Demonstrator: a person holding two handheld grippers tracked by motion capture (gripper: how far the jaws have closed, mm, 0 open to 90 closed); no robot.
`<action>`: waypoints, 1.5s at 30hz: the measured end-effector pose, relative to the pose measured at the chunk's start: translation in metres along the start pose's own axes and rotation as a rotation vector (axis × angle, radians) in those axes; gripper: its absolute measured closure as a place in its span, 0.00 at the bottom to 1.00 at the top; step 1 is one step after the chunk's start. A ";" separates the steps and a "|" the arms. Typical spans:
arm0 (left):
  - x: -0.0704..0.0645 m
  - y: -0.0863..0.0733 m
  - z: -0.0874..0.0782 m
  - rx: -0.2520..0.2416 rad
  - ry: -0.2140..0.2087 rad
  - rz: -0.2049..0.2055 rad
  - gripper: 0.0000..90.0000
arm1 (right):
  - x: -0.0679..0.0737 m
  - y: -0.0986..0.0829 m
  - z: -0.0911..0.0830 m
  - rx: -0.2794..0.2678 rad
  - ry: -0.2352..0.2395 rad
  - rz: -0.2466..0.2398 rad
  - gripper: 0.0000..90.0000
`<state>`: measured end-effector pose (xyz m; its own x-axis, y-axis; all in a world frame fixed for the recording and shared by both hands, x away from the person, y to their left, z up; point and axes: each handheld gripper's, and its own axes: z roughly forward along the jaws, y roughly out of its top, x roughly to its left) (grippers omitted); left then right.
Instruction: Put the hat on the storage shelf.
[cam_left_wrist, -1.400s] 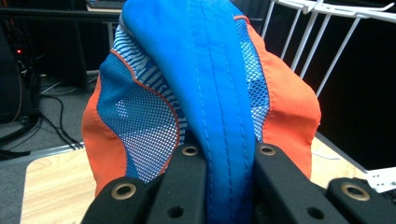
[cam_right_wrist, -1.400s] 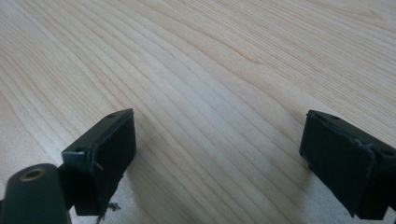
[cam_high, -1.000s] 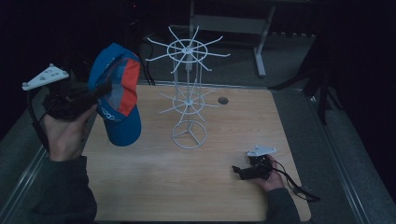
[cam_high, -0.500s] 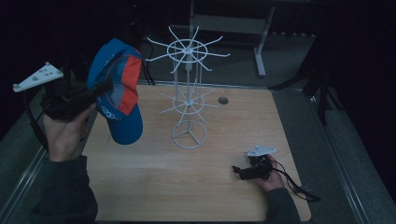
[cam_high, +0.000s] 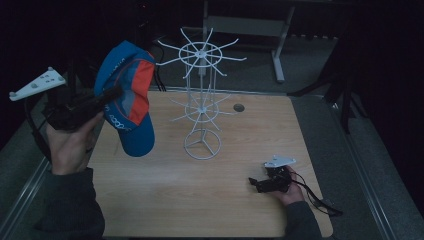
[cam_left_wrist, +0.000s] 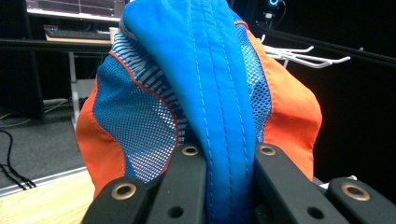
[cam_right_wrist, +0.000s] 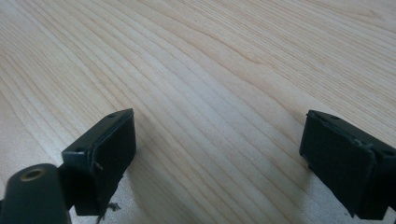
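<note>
Left gripper (cam_high: 107, 96) fingers clamp the blue-and-orange mesh cap (cam_high: 125, 107); hook it squarely onto the white wire rack (cam_high: 201, 100). Right gripper (cam_high: 256, 183) fingers wide, empty.

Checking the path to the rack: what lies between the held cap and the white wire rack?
Nothing. In the high view the cap, clamped in the left gripper, hangs left of the rack, with bare table showing in the gap between them.
</note>
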<state>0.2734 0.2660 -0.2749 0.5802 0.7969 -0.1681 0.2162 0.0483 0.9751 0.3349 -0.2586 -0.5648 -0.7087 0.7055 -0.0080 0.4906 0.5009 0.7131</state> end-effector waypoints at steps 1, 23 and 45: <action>-0.001 0.000 0.000 -0.001 -0.002 0.002 0.98 | 0.000 0.000 0.000 0.000 0.000 0.000 0.12; -0.012 -0.001 -0.001 -0.003 -0.117 0.039 0.98 | 0.000 0.000 0.000 0.000 0.000 0.000 0.12; -0.019 -0.009 0.009 0.071 -0.204 0.134 0.98 | 0.000 0.000 0.000 0.000 0.000 0.001 0.12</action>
<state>0.2671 0.2448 -0.2820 0.7524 0.6549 -0.0710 0.1773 -0.0975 0.9793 0.3349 -0.2585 -0.5648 -0.7082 0.7060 -0.0079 0.4908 0.5003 0.7133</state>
